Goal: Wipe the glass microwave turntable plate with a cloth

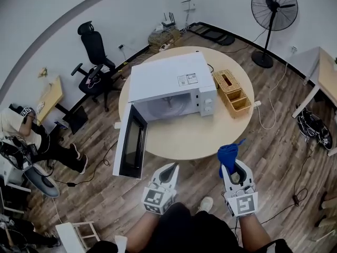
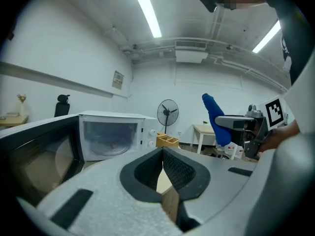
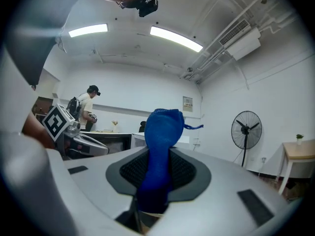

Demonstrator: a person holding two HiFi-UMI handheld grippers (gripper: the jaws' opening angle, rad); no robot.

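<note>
While glass plate (image 2: 106,144) sits in open microwave (image 1: 174,86), right claw (image 1: 235,168) clamps blue cloth (image 1: 228,153); left claw (image 1: 171,166) shut, empty.

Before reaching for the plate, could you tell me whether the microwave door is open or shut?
Open: the door stands swung out from the microwave, exposing its cavity.

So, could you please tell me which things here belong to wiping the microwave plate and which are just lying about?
For the job:
- blue cloth, gripped in the right gripper
- microwave, standing open on the table
- glass plate inside it
- left gripper, shut and empty

Just lying about:
- wicker basket
- fan
- office chair
</note>
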